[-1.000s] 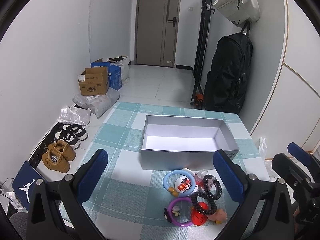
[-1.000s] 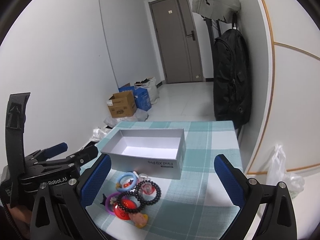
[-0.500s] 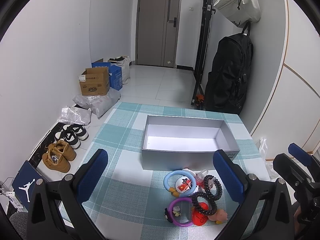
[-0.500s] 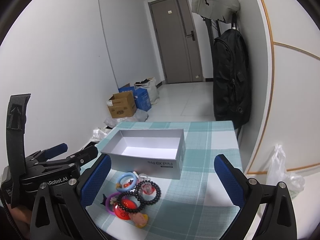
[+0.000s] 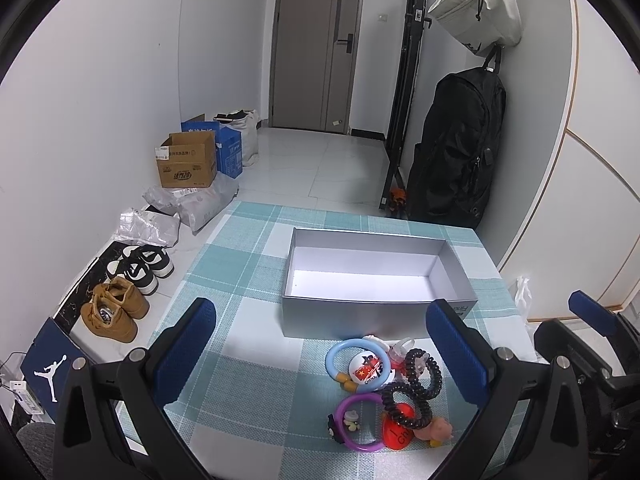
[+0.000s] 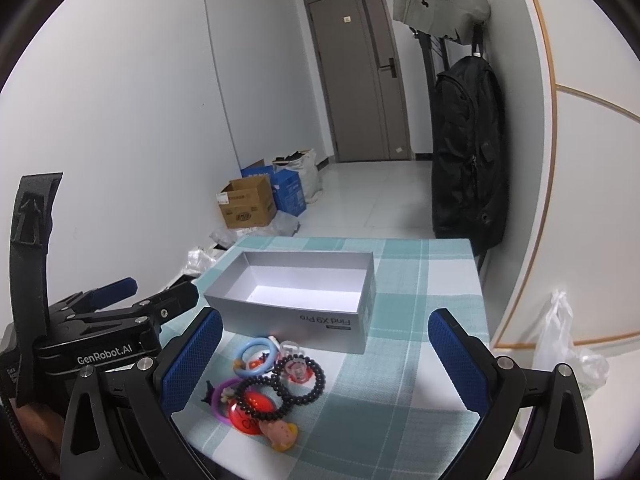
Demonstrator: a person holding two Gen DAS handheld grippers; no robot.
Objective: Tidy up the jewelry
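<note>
A desk (image 5: 248,264) covered in a teal and white checked cloth carries an open silver box (image 5: 376,276), shallow and rectangular, with its white floor bare. On the box's near outer wall, seen from the right wrist camera, the printing reads upside down as "Find X9 Pro".

Just on the near side of the box lies a small heap of jewelry and trinkets. A light blue ring (image 5: 358,364) lies nearest the box, with a round badge (image 5: 368,370) bearing a red flag and the word CHINA lying on it. To its right, two black coiled hair ties (image 5: 416,384) overlap each other. Nearer the desk's near edge lies a purple ring (image 5: 356,420) carrying small charms, and beside it a red disc (image 5: 396,428) and a small pink figurine (image 5: 436,428). The pieces touch or overlap one another.

The left tool (image 5: 320,356) hovers above the desk with its blue-padded fingers wide apart and nothing between them; the heap lies toward its right finger. The right tool (image 6: 324,360) is likewise spread wide and holds nothing, with the heap toward its left finger.

On the floor to the left stand a cardboard box (image 5: 186,160), tan boots (image 5: 116,312) and black and white sneakers (image 5: 140,264). A black backpack (image 5: 456,148) hangs on the right wall.
</note>
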